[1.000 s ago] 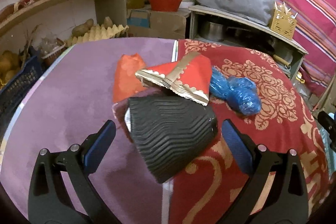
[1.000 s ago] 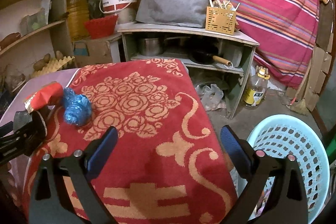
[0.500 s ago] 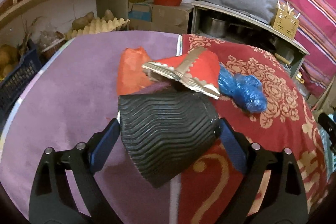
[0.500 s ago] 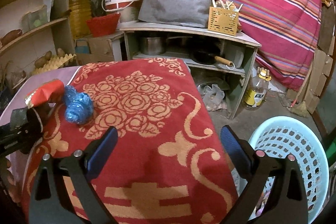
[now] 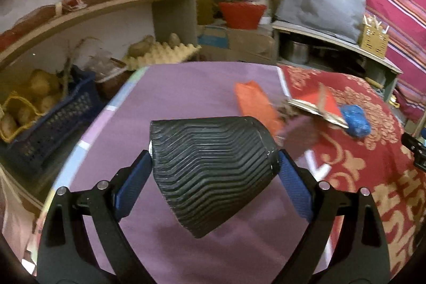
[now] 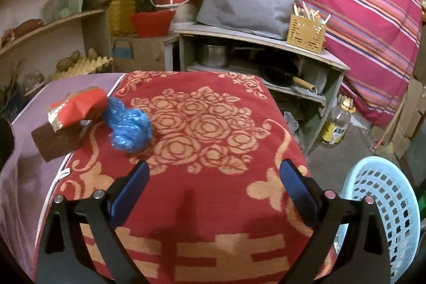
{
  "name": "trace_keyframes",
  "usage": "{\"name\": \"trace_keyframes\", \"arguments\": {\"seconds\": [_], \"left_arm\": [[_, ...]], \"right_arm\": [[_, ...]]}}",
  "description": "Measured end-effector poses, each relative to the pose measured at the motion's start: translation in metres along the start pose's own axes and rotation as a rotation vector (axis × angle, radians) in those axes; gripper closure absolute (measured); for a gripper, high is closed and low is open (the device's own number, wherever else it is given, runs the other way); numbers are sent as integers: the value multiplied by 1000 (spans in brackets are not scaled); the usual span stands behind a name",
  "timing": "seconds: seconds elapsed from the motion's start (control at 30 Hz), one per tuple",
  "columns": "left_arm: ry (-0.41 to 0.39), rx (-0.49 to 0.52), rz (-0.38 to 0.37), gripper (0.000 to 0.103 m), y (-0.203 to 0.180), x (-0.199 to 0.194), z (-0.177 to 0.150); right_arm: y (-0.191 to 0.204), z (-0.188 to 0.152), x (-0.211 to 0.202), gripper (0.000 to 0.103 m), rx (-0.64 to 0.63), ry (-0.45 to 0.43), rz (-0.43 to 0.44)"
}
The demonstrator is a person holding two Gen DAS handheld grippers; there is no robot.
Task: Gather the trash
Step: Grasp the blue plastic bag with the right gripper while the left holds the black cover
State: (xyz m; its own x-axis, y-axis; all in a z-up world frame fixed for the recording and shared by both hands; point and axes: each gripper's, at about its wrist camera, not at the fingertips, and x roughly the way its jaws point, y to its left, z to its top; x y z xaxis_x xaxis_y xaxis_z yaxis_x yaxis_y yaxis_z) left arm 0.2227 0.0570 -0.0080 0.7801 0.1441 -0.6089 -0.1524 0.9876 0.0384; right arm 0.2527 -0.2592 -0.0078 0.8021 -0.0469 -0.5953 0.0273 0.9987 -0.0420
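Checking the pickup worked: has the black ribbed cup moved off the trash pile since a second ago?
Yes. The black ribbed cup, clamped in the left gripper, has come away leftward from the red wrapper.

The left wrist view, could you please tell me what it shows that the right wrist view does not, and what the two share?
Only the left wrist view shows the left gripper shut on a black ribbed cup, an orange bag lying on the purple cloth, and a blue crate of potatoes. Only the right wrist view shows the open, empty right gripper, the light blue basket on the floor and a bottle beside the shelf. Both show the red packet, the blue plastic wad and the red patterned cloth.
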Motion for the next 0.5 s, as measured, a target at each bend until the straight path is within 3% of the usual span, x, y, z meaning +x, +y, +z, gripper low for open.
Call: {"name": "trace_keyframes", "arguments": {"seconds": [0.5], "left_arm": [[-28,-46,-3,13,46,15,25]], "right_arm": [[81,37,48,7,-108,61,-21]]}}
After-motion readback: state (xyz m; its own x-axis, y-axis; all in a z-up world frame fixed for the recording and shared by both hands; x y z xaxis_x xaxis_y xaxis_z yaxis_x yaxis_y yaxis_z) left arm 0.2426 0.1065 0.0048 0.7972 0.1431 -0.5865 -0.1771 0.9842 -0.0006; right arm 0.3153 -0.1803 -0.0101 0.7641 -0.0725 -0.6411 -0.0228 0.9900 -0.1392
